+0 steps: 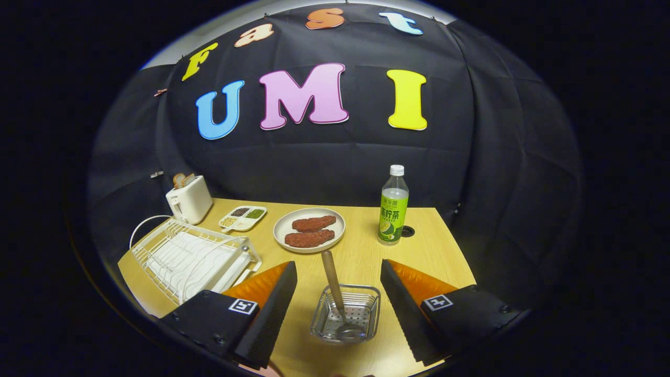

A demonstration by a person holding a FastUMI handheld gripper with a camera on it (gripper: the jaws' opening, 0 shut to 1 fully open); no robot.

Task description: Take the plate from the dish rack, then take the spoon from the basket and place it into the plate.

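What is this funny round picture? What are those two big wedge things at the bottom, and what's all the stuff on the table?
The picture comes from a small camera riding on a hand-held grabbing tool that a person carries. It looks forward along the tool's two fingers, which are the wedges you see. They are spread wide apart and hold nothing.

Between the fingers, on the wooden table, sits a little metal basket with a spoon standing in it, handle up. Beyond it is a plate with two brown meat pieces. Beside the plate stands a drink bottle. On the other side are a small divided dish, a white toaster and a white wire dish rack.

The job is to put the spoon on the plate; that is not done yet.
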